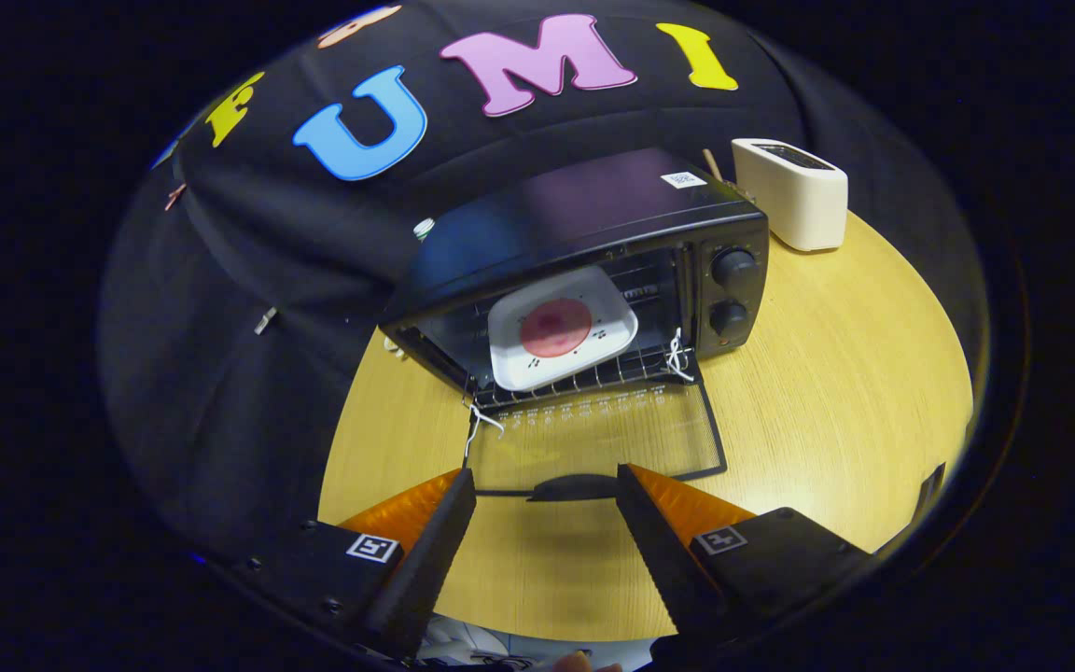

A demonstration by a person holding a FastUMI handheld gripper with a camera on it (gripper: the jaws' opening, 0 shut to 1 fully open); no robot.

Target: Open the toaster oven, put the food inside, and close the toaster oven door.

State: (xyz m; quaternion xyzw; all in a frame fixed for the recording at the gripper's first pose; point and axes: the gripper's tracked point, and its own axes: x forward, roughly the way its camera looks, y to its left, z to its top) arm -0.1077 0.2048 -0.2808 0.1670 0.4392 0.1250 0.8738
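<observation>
Now my fingers (545, 495) stand spread and empty, the lowered door's handle (575, 486) lying crosswise just ahead between their tips, plate (560, 328) already inside the toaster oven (593, 210).

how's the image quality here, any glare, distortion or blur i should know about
Gripper view: strong fisheye bend, so the table edge and toaster oven curve; soft purple and blue sheen on the oven's top; the open glass door reflects the rack as a row of pale marks; plate inside is evenly lit and sharp; the open gripper throws a soft shadow on the wood between its fingers.
</observation>
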